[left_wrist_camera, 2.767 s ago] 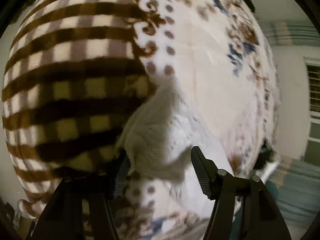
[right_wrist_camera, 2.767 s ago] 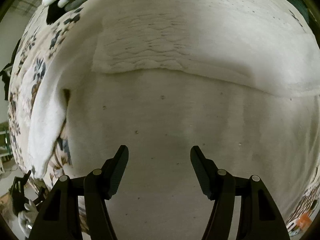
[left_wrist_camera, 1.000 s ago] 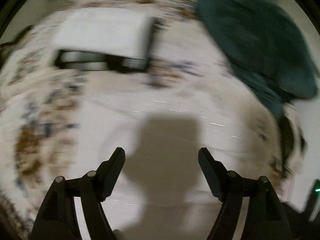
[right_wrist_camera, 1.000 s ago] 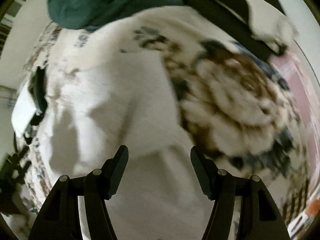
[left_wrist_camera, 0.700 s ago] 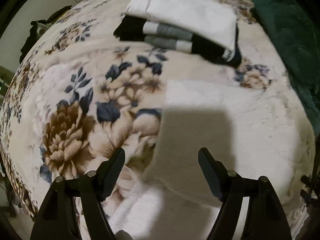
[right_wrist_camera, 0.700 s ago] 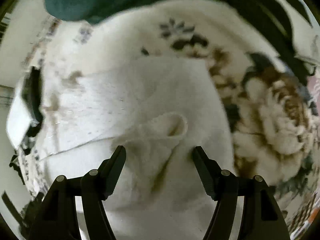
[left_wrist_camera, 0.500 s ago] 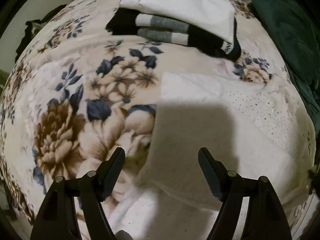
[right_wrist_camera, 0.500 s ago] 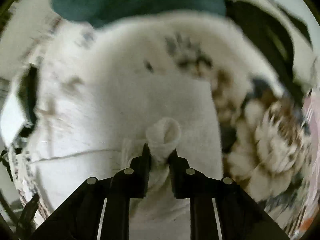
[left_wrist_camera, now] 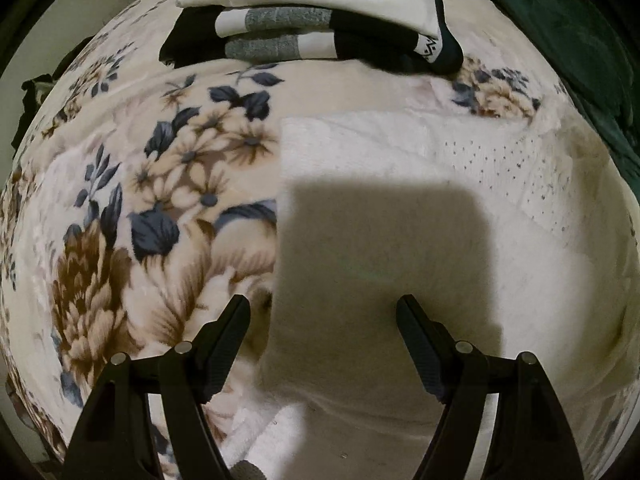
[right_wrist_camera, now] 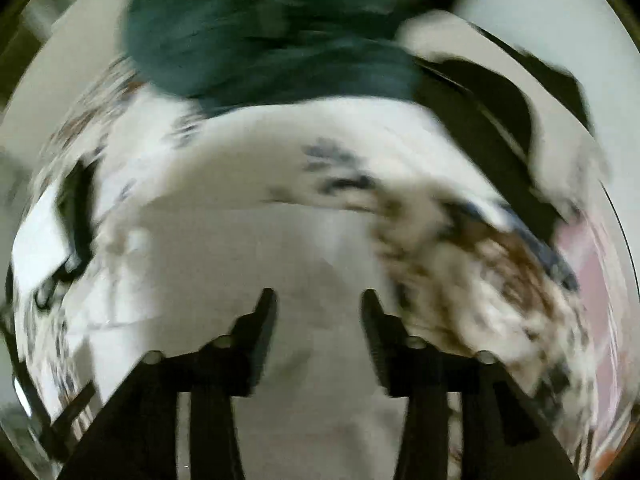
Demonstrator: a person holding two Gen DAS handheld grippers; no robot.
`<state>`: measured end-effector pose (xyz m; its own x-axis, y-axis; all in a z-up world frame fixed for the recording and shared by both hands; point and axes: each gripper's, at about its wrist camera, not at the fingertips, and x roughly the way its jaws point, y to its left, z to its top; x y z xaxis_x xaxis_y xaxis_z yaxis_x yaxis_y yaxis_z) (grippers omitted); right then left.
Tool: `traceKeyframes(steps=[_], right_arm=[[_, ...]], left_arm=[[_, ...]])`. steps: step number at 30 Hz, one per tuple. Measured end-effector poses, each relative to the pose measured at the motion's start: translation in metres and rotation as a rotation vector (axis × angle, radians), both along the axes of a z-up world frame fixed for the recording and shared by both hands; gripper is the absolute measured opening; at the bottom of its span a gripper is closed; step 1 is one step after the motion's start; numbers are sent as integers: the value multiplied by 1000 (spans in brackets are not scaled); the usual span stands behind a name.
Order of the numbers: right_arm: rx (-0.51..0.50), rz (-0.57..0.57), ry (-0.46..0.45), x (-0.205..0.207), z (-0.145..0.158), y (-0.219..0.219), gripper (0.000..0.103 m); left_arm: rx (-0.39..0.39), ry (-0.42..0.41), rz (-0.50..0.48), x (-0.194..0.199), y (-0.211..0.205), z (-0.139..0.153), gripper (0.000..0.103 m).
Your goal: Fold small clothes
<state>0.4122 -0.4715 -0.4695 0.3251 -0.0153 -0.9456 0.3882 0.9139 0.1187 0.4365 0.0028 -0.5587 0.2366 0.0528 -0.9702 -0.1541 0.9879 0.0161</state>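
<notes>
A white fuzzy garment (left_wrist_camera: 400,208) lies flat on the floral blanket (left_wrist_camera: 168,184), folded with a straight left edge. My left gripper (left_wrist_camera: 323,324) is open and empty just above the garment's near left part, casting a square shadow on it. The right wrist view is blurred by motion. My right gripper (right_wrist_camera: 318,312) is open with the jaws partly apart, over the same white garment (right_wrist_camera: 256,248), holding nothing.
A stack of folded clothes (left_wrist_camera: 312,12), white on top of black and grey, lies at the far edge of the blanket. A dark green cloth heap (left_wrist_camera: 568,28) lies at the right; it also shows in the right wrist view (right_wrist_camera: 264,28). A dark strap (right_wrist_camera: 500,120) lies beyond.
My right gripper was shut on a fold of the white garment half a second ago and has now opened and let it go. My left gripper has moved closer over the garment, still open.
</notes>
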Motion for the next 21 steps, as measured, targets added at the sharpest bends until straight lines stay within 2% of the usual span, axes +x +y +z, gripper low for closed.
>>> traceKeyframes(steps=[2,5,7,8,10,12,14,17,19,21], right_arm=[[-47,118,35,24,-14,36,53],[-91,267,147,51,-53,82,53],[-181,330,249,49,-73,97,44],[-223,339,275,43,-75,98,44],[-280,318,312,20,-72,85,44],[-287,267,367,-1,-72,65,44],[-255,211,413,-15,-73,47,44],[-182,134,398,-18,-58,33,48],[-122,113,364,-16,-38,33,64],[-50,105,331,-20,-20,31,76]], left_arm=[[-1,6,-4,2,-1,-3,74],[0,10,-11,6,-5,-6,74],[0,11,-21,6,-4,-9,74],[-3,11,-25,6,-4,-10,74],[-12,7,-33,3,-4,-10,74],[-22,5,-37,0,-2,-12,74],[-27,7,-34,-4,4,-11,74],[-42,-11,-23,-9,11,1,74],[-51,-40,-28,-15,10,18,74],[-55,-70,-48,-22,4,35,74]])
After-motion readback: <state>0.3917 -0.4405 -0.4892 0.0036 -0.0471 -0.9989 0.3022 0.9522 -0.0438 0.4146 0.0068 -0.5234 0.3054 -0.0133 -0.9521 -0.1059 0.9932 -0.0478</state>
